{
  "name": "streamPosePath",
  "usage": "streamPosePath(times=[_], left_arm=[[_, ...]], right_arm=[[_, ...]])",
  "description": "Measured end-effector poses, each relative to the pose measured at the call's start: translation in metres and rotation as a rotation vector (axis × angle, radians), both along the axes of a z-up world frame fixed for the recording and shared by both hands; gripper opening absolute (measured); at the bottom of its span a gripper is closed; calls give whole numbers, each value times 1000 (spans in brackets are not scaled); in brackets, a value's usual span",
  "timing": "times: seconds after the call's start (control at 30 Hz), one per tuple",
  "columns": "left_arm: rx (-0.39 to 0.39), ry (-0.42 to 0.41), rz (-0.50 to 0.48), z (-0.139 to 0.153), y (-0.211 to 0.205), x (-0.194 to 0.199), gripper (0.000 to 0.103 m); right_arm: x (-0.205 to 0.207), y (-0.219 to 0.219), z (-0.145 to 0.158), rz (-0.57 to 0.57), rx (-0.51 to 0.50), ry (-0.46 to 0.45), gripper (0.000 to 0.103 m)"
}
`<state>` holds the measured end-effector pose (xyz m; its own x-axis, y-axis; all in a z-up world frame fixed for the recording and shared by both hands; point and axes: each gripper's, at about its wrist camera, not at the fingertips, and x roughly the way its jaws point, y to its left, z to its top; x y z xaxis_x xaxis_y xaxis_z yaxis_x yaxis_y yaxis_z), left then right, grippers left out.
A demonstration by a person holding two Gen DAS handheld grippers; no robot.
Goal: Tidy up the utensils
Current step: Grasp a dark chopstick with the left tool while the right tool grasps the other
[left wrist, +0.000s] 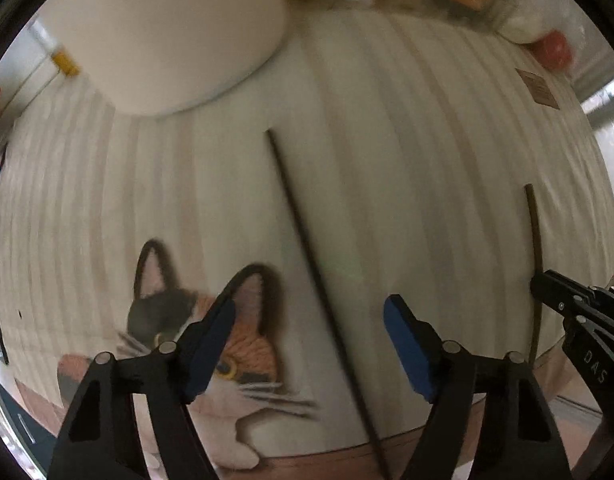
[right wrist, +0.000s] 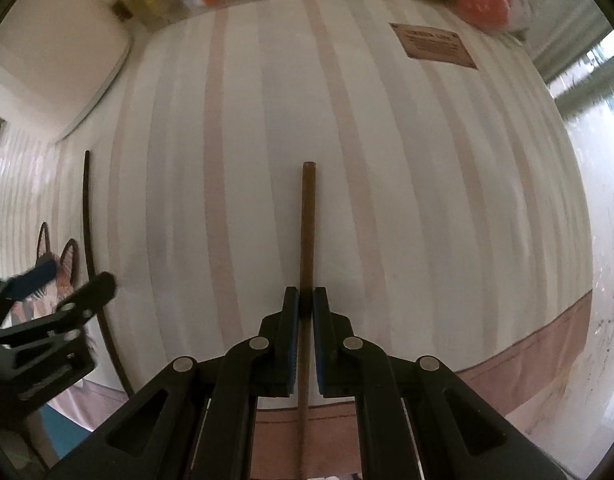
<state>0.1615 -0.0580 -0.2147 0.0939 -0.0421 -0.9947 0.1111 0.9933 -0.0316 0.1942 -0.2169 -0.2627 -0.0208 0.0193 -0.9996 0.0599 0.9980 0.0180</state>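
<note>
Two chopsticks: right hand-held gripper [right wrist: 305,308] clamps one chopstick [right wrist: 308,216]; left hand-held gripper [left wrist: 309,344] gapes wide, empty, over the other chopstick [left wrist: 307,240]. Next, probably grab it.

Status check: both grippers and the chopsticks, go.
Right gripper shut on one chopstick. Left gripper open, straddling the other chopstick on the striped cloth. Nothing blocking.

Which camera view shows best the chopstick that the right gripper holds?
The right wrist view: the brown chopstick runs down the middle, clamped between the right gripper fingers. The left wrist view shows it only at the far right edge, thin and partly hidden behind that gripper.
</note>
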Motion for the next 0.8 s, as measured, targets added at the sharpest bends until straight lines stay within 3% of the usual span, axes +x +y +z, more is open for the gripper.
streamPosePath(times=[0.07,0.23,0.3,0.5,0.8], left_arm=[[5,-14,-22,2,-8,0,64],[5,-35,-58,8,-14,1,18],[3,-34,-66,8,-10,2,7],[-4,-16,-21,8,33,1,3],[11,27,116,7,101,-11,3]], right_arm=[[-6,-8,0,-12,4,-1,7],[-4,-16,-1,-18,-2,-1,7],[0,-3,-1,-15,-1,0,7],[3,5,-3,-15,73,10,7],[8,56,-3,56,152,31,7]])
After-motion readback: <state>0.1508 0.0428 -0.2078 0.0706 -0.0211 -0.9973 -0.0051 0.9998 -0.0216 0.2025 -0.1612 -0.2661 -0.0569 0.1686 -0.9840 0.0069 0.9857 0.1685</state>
